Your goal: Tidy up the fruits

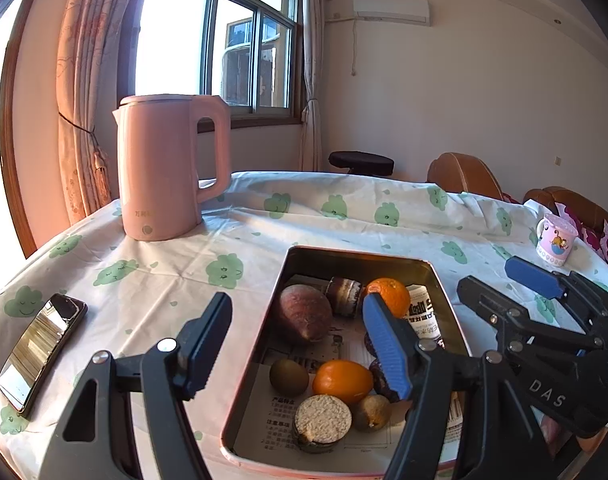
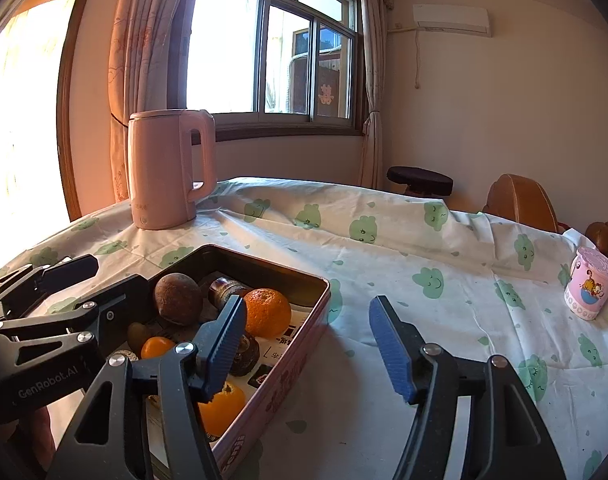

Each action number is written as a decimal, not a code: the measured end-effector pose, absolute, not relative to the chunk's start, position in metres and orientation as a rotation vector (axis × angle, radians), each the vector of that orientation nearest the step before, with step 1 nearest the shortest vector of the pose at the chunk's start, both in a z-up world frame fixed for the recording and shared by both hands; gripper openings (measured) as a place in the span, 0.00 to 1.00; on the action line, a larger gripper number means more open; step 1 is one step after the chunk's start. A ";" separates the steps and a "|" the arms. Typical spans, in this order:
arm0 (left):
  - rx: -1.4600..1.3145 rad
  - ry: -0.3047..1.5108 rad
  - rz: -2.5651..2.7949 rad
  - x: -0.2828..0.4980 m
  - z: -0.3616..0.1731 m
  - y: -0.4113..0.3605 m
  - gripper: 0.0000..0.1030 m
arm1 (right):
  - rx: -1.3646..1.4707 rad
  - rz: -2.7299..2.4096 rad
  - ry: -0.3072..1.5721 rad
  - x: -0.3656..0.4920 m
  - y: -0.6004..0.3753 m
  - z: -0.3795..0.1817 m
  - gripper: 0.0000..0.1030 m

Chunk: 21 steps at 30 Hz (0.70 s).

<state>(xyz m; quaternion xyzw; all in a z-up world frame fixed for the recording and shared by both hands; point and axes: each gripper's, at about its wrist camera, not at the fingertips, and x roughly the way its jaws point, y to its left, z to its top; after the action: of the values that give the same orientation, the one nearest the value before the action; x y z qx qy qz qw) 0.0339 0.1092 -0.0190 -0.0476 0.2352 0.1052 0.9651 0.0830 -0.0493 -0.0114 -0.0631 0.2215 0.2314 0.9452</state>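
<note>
A cloud-print cloth covers the worktop [image 1: 344,216], lit by low sun from the window. From the left: a dark phone [image 1: 39,354] lies flat at the worktop's 9 o'clock edge, and a pink kettle [image 1: 169,164] stands upright toward 11 o'clock, handle turned to the right.

The left gripper [image 1: 295,346] hangs with its fingers spread wide and holding nothing; its left finger is over the cloth, its right finger [image 1: 386,346] over the inside of the tin [image 1: 263,332]. The open rectangular tin, lined with printed paper, sits near the centre and holds the fruit. A brown-red round fruit [image 1: 304,314] lies at the tin's 10 o'clock, an orange [image 1: 390,294] at 1 o'clock, a green kiwi [image 1: 288,376] at 8 o'clock, and a smaller orange fruit [image 1: 342,378] just beside the kiwi. A round cake [image 1: 323,420] sits at 6 o'clock, touching a small brownish fruit [image 1: 371,412]. A dark wrapped cake [image 1: 344,294] lies between the brown-red fruit and the orange.

The right gripper [image 2: 304,344] hovers at the tin's right rim, fingers likewise wide apart and empty: one finger over the tin, the other [image 2: 392,354] over bare cloth. At 3 o'clock, well apart from the tin, stands a pink cartoon mug [image 2: 590,290].
</note>
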 end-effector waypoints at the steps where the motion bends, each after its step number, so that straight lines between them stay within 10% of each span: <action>1: -0.097 0.477 0.214 0.034 -0.019 0.109 0.68 | -0.124 0.471 0.446 0.082 -0.051 -0.011 0.64; 21: -0.074 0.451 0.241 0.029 -0.017 0.105 0.83 | -0.077 0.437 0.397 0.078 -0.063 -0.007 0.86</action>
<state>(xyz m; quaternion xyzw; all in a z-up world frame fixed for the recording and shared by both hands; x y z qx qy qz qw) 0.0292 0.1054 -0.0172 -0.0367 0.2228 0.1193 0.9668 0.0777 -0.0633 -0.0074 -0.0380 0.1957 0.2154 0.9559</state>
